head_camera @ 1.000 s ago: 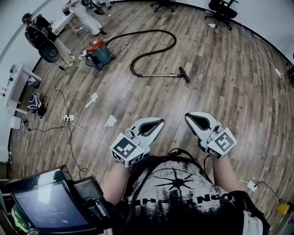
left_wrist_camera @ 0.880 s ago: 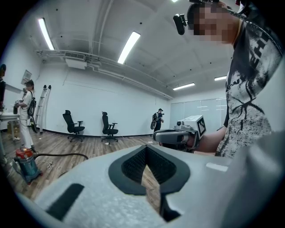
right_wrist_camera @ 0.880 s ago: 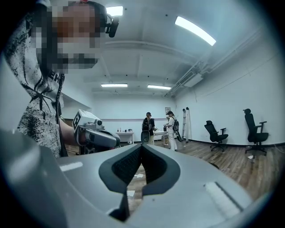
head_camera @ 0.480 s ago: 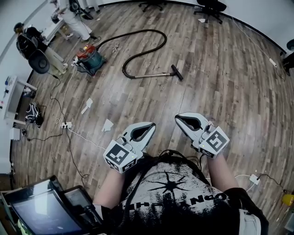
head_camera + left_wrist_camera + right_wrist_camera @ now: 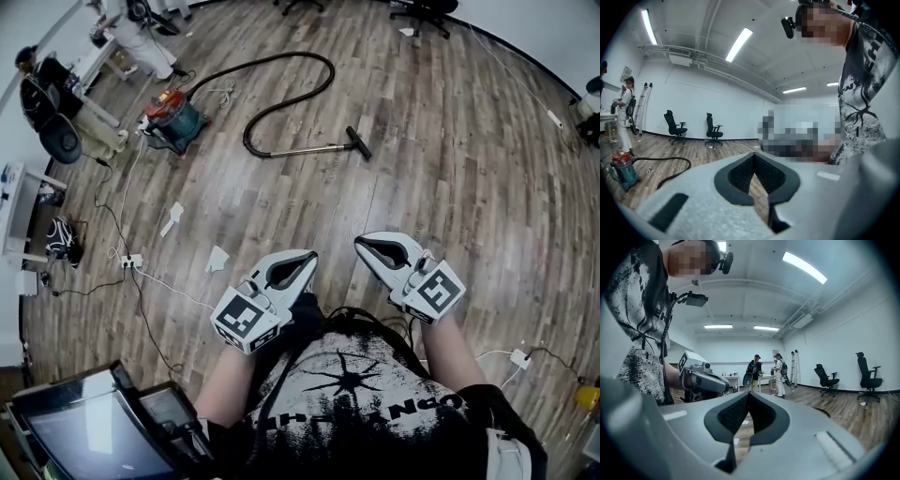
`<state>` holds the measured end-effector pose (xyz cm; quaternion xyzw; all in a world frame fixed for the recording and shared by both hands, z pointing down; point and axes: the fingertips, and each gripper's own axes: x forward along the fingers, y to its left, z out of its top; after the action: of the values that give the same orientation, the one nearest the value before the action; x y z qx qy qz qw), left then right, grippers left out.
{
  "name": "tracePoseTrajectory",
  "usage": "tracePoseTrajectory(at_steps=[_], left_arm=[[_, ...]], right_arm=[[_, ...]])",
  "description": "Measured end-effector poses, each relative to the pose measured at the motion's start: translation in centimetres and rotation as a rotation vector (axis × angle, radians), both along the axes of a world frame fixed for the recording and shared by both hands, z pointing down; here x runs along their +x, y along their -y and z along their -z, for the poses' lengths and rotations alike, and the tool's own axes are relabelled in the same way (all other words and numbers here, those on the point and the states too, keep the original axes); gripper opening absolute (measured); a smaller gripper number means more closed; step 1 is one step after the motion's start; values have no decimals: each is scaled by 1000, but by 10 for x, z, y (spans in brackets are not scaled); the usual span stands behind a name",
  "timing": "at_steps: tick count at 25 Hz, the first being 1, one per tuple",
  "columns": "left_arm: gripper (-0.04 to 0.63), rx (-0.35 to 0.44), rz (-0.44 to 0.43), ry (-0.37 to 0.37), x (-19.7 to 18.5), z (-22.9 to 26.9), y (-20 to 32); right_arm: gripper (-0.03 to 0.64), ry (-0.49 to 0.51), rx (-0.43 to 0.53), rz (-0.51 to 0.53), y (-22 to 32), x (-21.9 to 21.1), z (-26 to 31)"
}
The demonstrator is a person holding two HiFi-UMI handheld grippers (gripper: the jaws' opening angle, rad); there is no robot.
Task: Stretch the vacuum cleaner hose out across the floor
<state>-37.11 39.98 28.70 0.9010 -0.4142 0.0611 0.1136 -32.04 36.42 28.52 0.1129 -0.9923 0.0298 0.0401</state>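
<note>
The vacuum cleaner [image 5: 176,116], red on top with a teal body, stands far off at the upper left of the wooden floor. Its black hose [image 5: 298,62] loops away and bends back into a wand that ends in a floor nozzle [image 5: 356,142]. My left gripper [image 5: 309,255] and right gripper [image 5: 360,244] hover side by side in front of my chest, both shut and empty, well short of the hose. The left gripper view shows the vacuum cleaner [image 5: 623,169] and the hose [image 5: 670,164] beyond the left gripper [image 5: 752,157]. The right gripper [image 5: 749,394] points toward the left gripper [image 5: 701,378].
People [image 5: 141,33] stand by desks at the upper left. Office chairs [image 5: 419,11] line the far wall. A power strip [image 5: 131,261] with trailing cables and paper scraps [image 5: 218,258] lie at the left. A monitor [image 5: 84,436] sits at the lower left, a white plug [image 5: 518,357] at the right.
The floor scene has slid slightly left in the head view as the camera shifted. Both grippers stay shut and empty before my chest. The hose lies as before.
</note>
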Motion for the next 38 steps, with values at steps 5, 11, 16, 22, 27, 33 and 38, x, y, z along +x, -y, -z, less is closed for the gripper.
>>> tracePoseTrajectory(at_steps=[5,11,16,22,27,33,38], left_arm=[[2,5,-48,-17,-31,-1,43],[2,41,-120,-14,-74,13,105],[2,57,-140,-26,-116,16,145],[2,29,-171,-35,-156,-4,181],[2,34,-191,-31,-168,-7,203],[2,-3,-239,-77,-169,-22,224],[2,-21,-272,-66,-157,-25,280]], right_arm=[[8,-15,8,-37,39,-33,6],[8,-30,32,-104,89,-68,16],[8,-30,25,-146,122,-105,13],[8,-34,31,-179,161,-145,8],[8,-66,20,-201,178,-154,-1],[8,-81,16,-251,205,-153,-3],[8,-89,-23,-272,252,-141,-12]])
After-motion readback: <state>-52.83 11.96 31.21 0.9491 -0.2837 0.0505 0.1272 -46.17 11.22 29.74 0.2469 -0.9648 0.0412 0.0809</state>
